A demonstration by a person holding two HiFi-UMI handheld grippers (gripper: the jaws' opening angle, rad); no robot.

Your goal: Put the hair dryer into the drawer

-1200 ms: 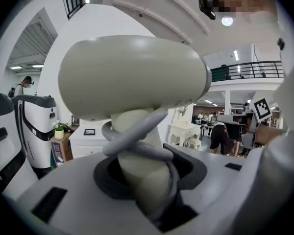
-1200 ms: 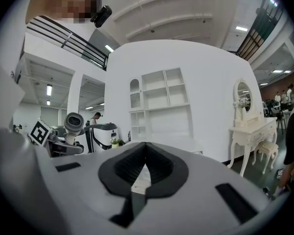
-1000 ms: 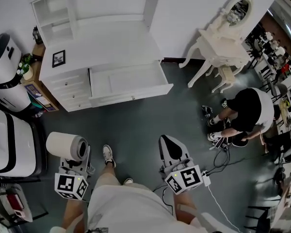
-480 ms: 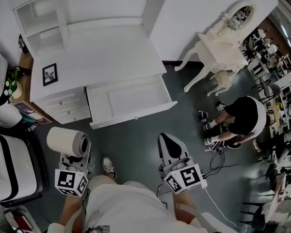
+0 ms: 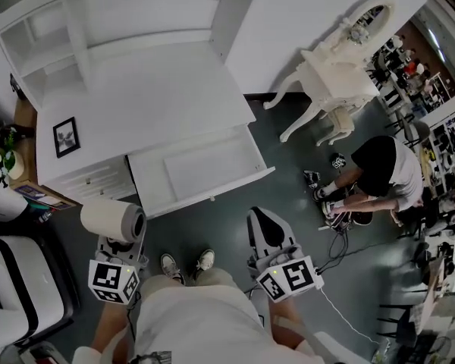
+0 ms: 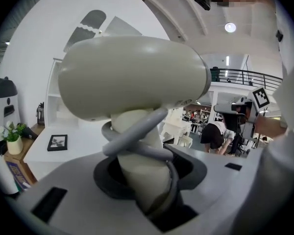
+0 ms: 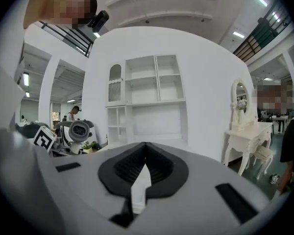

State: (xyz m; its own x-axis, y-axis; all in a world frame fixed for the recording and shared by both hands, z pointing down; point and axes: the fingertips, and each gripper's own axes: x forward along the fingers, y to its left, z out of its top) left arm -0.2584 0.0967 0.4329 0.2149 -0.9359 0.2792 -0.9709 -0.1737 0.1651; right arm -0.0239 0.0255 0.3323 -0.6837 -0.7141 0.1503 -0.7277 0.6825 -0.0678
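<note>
Ahead and slightly right of the left claw point(image 5: 119, 247): the open drawer point(image 5: 205, 165), pulled out from the white bench point(image 5: 152, 105), inside bare.

- Left claw: closed on the handle of the hair dryer point(image 5: 112, 220). Barrel sits above the jaws, clear of the floor, well short of the drawer.
- Long axis: barrel lies crosswise in the head view, round end face to the right, roughly parallel to the drawer front. Handle drops straight into the jaws.
- Right claw point(image 5: 264, 220): jaws together, nothing between them. It stands about as near the drawer, on its right side, but carries nothing, so I judge the delivery belongs to the left.
- Left gripper view: a grey cord point(image 6: 137, 131) looped round the handle just above the pads. The head view hides that under the barrel.
- Same view: the dryer fills the frame and blocks the drawer; only the head view gives me drawer and dryer together.
- Right gripper view: shelving point(image 7: 147, 97) and dressing table point(image 7: 247, 131) show, no drawer.
- Risk, my guess: the cord loop snagging the drawer rim.
</note>
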